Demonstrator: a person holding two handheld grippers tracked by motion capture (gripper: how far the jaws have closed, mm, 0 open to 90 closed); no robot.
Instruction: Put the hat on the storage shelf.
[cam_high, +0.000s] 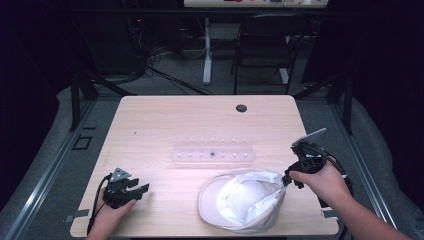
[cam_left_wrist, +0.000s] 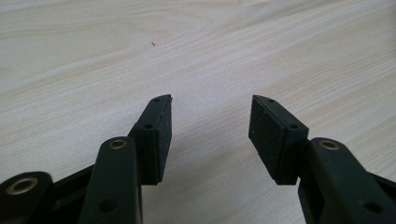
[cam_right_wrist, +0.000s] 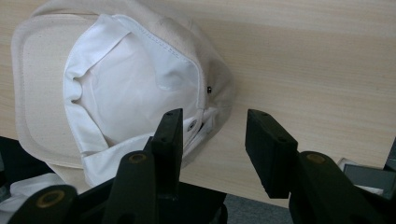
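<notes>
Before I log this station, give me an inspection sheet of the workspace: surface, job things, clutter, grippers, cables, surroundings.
Surface: light wooden table, round cable hole near the far edge.
Job's things: cream cloth cap, lying upside down at the near edge, white lining up.
Clutter: clear plastic tray at the table's middle; contents too small to tell.
Grippers: left gripper open over bare wood; right gripper open beside the cap's back edge, nothing between its jaws.
Cables: black cable trailing from the left gripper; loose cables on the floor beyond the table.
Surroundings: dark folding chair, white desk leg.

High view looks down from above; gripper views skim close (both share the table (cam_high: 165, 120)).
</notes>
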